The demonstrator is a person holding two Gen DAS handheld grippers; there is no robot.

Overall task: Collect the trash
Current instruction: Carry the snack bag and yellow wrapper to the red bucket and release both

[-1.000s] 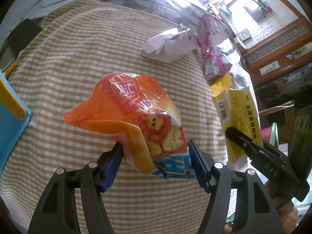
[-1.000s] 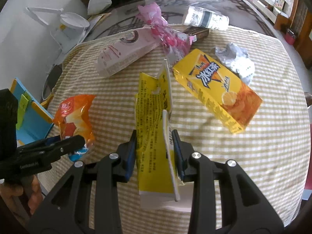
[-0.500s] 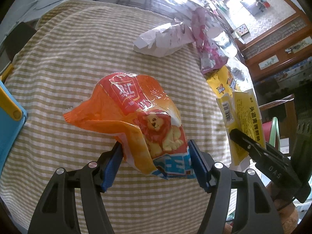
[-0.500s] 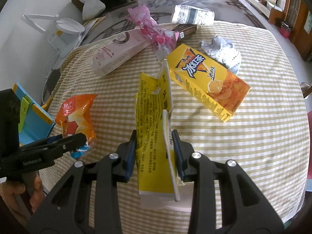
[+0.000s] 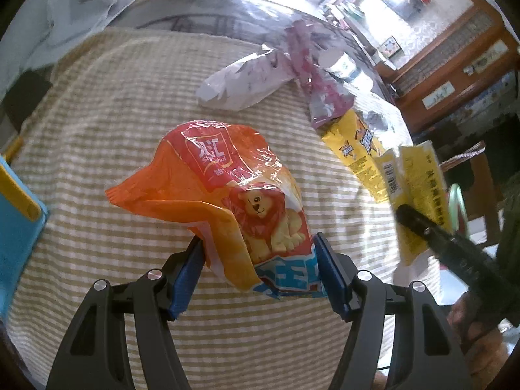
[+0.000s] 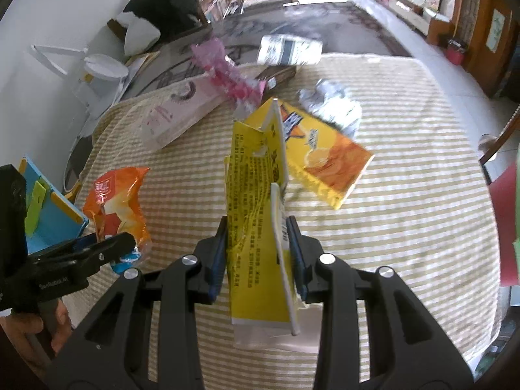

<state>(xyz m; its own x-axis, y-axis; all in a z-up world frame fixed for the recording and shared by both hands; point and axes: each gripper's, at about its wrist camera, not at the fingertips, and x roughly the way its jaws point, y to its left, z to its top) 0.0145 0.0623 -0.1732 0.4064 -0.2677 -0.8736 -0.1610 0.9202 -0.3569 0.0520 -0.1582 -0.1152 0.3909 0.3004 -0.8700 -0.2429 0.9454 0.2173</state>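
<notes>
Carrying trash clear of the striped-cloth worktop (image 5: 107, 123)

Left tongs (image 5: 258, 271) clamp a crinkly orange snack bag (image 5: 227, 191); right tongs (image 6: 256, 253) pinch a flattened yellow carton (image 6: 253, 201) — both grips should hold firm until a bin is reached.

My left wrist view cuts off the blue bin (image 5: 16, 227) at its edge; the yellow box (image 5: 360, 149) lies partly hidden behind my flattened yellow carton (image 5: 419, 188).
</notes>
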